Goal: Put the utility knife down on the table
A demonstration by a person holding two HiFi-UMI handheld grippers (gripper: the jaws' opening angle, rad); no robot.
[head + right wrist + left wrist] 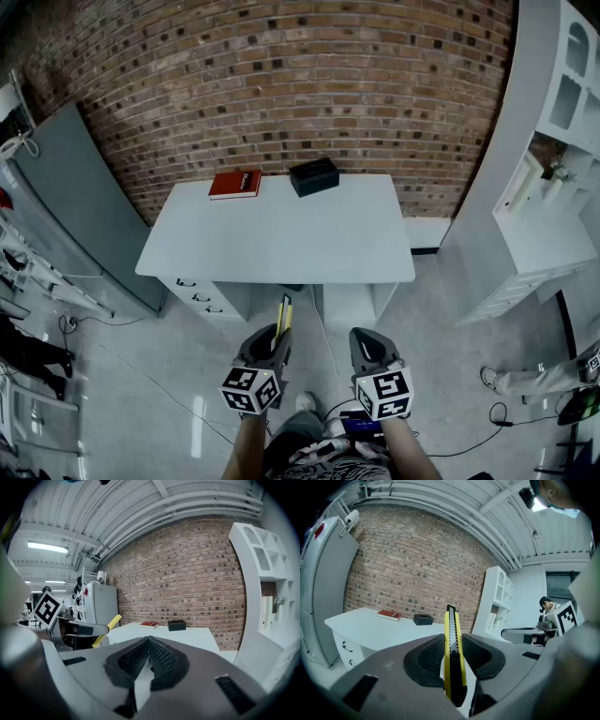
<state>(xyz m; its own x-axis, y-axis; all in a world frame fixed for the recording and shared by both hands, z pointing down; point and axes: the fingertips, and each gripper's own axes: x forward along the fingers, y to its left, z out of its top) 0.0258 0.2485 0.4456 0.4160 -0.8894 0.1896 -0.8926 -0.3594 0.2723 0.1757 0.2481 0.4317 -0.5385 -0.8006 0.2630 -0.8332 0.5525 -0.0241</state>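
Observation:
My left gripper [272, 345] is shut on a yellow and black utility knife [283, 317], whose tip juts forward toward the white table [281, 239]. In the left gripper view the utility knife [452, 644] stands upright between the two dark pads, well short of the white table [370, 625]. My right gripper [367, 349] is beside the left one, shut with nothing in it; in its own view the right gripper [149, 641] has its pads pressed together. The utility knife [107, 629] also shows at the left of the right gripper view.
A red book [235, 184] and a black box [314, 175] lie at the table's far edge against the brick wall. Drawers [197, 295] sit under the table's left side. A white shelf unit [553, 178] stands right, a grey cabinet [80, 206] left.

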